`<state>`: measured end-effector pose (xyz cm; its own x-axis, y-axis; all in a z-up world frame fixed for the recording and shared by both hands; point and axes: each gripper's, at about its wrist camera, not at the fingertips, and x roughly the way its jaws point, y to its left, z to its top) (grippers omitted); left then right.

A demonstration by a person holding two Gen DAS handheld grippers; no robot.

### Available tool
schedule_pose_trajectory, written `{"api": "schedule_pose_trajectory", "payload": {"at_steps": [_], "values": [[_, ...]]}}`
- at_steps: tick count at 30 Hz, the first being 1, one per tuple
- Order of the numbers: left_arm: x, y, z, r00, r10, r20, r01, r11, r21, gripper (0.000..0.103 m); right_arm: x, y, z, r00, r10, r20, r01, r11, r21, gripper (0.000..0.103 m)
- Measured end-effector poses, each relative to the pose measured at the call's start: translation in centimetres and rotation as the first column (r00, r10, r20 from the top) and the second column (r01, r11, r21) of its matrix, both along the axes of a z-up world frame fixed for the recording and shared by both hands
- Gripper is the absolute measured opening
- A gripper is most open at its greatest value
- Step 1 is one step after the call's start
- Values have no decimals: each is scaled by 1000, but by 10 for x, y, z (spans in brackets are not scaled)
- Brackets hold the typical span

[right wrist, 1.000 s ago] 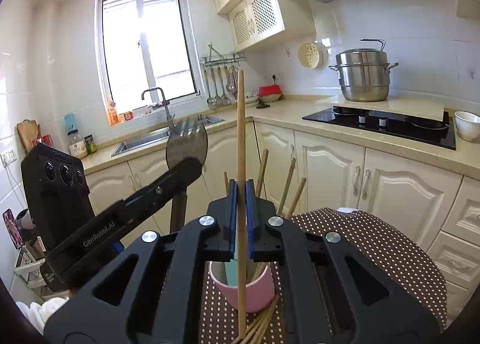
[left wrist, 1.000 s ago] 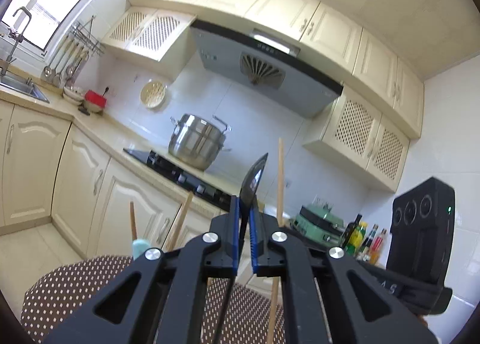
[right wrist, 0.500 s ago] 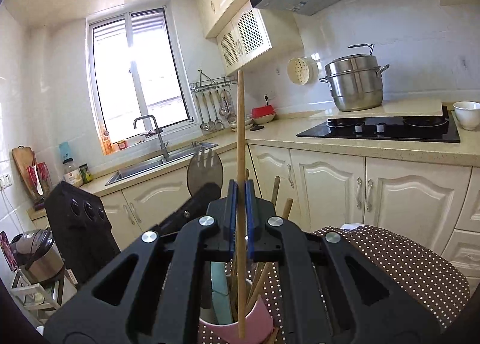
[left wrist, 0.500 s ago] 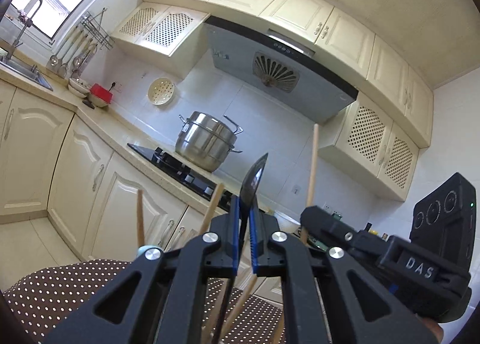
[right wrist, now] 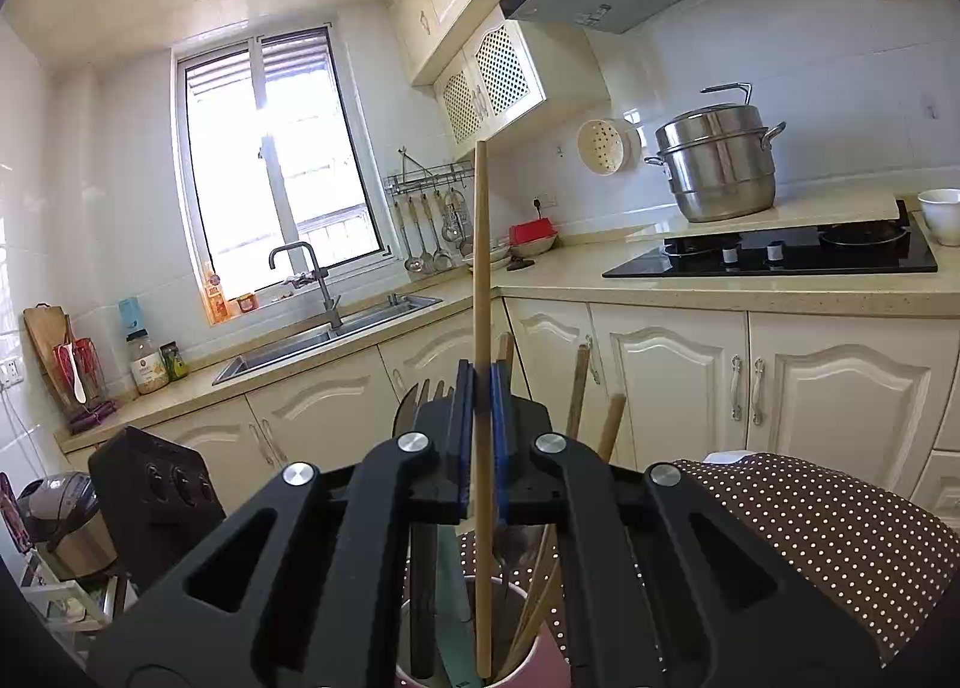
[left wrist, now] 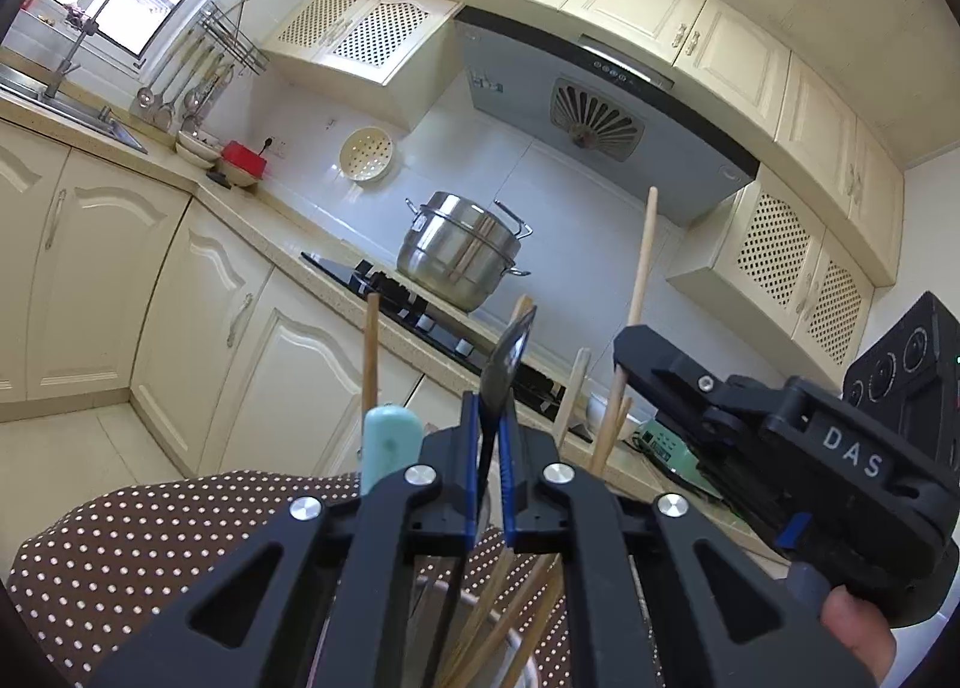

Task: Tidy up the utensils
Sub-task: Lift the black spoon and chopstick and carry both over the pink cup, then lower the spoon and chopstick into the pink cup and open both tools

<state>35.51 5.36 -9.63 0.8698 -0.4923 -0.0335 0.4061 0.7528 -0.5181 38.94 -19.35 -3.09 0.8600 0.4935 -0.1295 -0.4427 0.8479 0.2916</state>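
Observation:
My left gripper is shut on a dark fork, seen edge-on with its tines up. Below it stands a cup holding several wooden chopsticks and a teal-handled utensil. My right gripper is shut on a long wooden chopstick, held upright with its lower end inside the pink cup. The fork shows just behind the right fingers, its handle reaching down into the cup. In the left wrist view the right gripper holds its chopstick just to the right.
The cup stands on a table with a brown polka-dot cloth. Behind are cream cabinets, a counter with a black stove and a steel pot, and a sink under the window. A hand grips the right tool.
Both grippers have sunk toward the cup and drawn closer together. The chopstick's lower end and the fork handle now reach deeper into the cup. Both grips are unchanged.

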Motion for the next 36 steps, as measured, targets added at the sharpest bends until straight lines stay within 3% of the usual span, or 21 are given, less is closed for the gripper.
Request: {"api": "schedule_pose_trajectory", "payload": {"at_steps": [5,9,13,16,21,29,36], "values": [[-13,10,-2,999,3,-45,-2,1000,13,7,-4,3,-4,1000,4,-8,-4,1000,-8,6],[-28,14,1,998,37,-50,-33,997,63,32,-16,8,-8,1000,4,-1,-4,999,-40,6],[-44,19,8,995,80,-54,-74,992,102,47,-30,11,-13,1000,-8,5,9,997,-71,6],[-61,25,16,985,166,-53,-155,973,170,59,-39,13,-16,1000,-19,7,20,995,-95,6],[-85,36,25,950,306,-64,-273,912,305,63,-57,21,-22,999,-34,26,38,985,-166,6],[-111,56,31,917,393,-67,-335,851,405,66,-69,26,-33,998,-56,-8,53,974,-221,6],[-122,66,26,906,408,-109,-322,834,448,66,-71,35,-44,996,-68,-54,52,964,-260,6]]}}
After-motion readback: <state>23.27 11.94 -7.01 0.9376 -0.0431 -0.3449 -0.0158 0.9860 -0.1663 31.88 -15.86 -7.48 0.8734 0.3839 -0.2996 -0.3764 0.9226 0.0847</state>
